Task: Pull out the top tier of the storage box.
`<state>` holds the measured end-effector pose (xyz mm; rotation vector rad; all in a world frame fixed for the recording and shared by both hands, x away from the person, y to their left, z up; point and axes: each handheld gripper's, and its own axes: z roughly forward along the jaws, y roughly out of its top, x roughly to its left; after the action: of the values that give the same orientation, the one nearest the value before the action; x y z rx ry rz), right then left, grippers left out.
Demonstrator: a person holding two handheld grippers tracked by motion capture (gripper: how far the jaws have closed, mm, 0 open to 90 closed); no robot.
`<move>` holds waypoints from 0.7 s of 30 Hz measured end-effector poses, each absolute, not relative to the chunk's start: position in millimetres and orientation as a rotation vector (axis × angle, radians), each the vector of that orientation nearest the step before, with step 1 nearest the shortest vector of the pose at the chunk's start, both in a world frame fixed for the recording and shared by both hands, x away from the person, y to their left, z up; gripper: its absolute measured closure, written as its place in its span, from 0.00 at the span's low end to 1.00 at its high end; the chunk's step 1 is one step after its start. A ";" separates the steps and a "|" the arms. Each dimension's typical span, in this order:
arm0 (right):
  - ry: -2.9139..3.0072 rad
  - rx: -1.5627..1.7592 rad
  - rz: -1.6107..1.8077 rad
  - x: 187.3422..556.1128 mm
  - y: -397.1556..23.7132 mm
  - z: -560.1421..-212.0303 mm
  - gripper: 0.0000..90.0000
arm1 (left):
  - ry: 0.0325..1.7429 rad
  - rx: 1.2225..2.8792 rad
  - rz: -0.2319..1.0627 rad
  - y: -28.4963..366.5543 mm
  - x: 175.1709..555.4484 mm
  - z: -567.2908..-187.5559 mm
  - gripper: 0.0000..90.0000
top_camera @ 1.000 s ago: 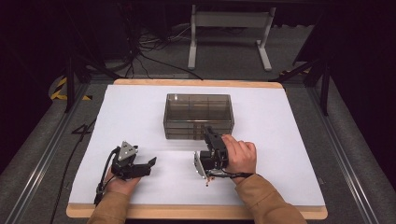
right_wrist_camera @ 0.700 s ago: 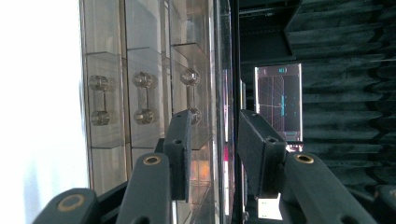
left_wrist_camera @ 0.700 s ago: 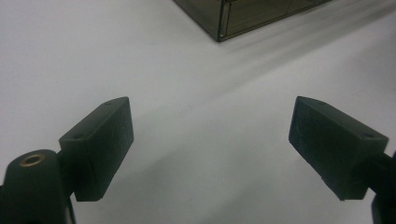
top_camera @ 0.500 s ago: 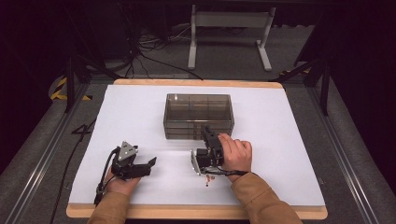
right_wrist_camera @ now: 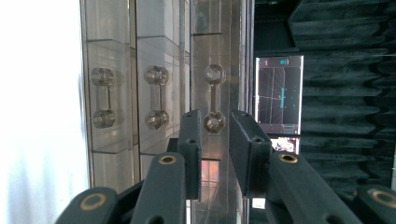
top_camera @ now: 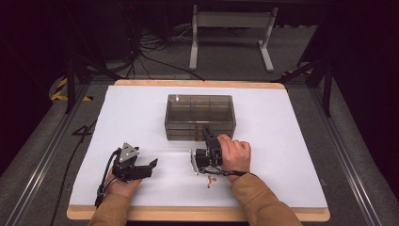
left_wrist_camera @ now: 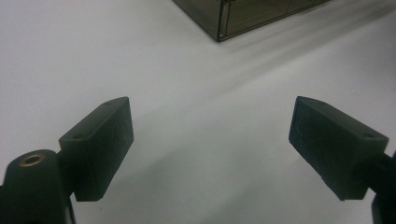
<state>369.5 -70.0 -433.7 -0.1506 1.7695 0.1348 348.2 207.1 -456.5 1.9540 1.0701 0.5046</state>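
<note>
Because the right gripper (right_wrist_camera: 215, 140) has its jaws narrow around the top drawer handle (right_wrist_camera: 214, 100) of the clear box (top_camera: 199, 117) mid-table, a crooked pull could slip off, while the left gripper (left_wrist_camera: 210, 140) rests wide open.

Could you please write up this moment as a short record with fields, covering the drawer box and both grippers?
surface: white table top
main object: smoky clear drawer box, toward the table's far middle
drawer handles: three clear bar handles; the right gripper is lined up on one handle
right gripper: rolled on its side at the box front, jaws narrowly apart around the handle's end, not clamped
left gripper: resting on the table left of the box, jaws wide apart, nothing between them
small item: reddish bits on the table near the right hand
</note>
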 end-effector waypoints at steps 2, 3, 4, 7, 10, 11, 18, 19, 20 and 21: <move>1.769 -0.145 0.134 370.1 -68.6 -433.9 0.85 | 1.070 1.955 0.505 207.0 348.2 -456.5 0.16; 1.763 -0.143 0.132 370.3 -68.1 -434.2 0.85 | 1.071 1.954 0.506 206.9 348.2 -456.6 0.16; 1.765 -0.137 0.134 370.8 -67.5 -434.6 0.86 | 1.071 1.954 0.507 206.9 348.2 -456.6 0.16; 1.763 -0.137 0.124 372.0 -66.2 -436.1 0.87 | 1.072 1.953 0.507 207.1 348.2 -456.5 0.16; 1.759 -0.134 0.120 372.6 -65.1 -436.2 0.88 | 1.071 1.954 0.507 207.0 348.2 -456.5 0.16; 1.759 -0.132 0.118 372.7 -64.7 -436.2 0.88 | 1.071 1.954 0.507 207.0 348.2 -456.5 0.16; 1.756 -0.132 0.114 372.2 -64.4 -436.6 0.89 | 1.073 1.952 0.509 207.0 348.2 -456.5 0.16; 1.756 -0.133 0.113 372.1 -64.3 -436.7 0.89 | 1.072 1.953 0.509 207.0 348.2 -456.5 0.16; 1.754 -0.136 0.113 372.0 -64.4 -436.8 0.89 | 1.072 1.954 0.509 207.0 348.2 -456.5 0.16; 1.754 -0.136 0.113 372.0 -64.4 -436.8 0.89 | 1.072 1.954 0.509 207.0 348.2 -456.5 0.16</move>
<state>372.0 -64.4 -436.8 -0.1361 1.7535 0.1125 348.2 207.0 -456.5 1.9535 1.0716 0.5093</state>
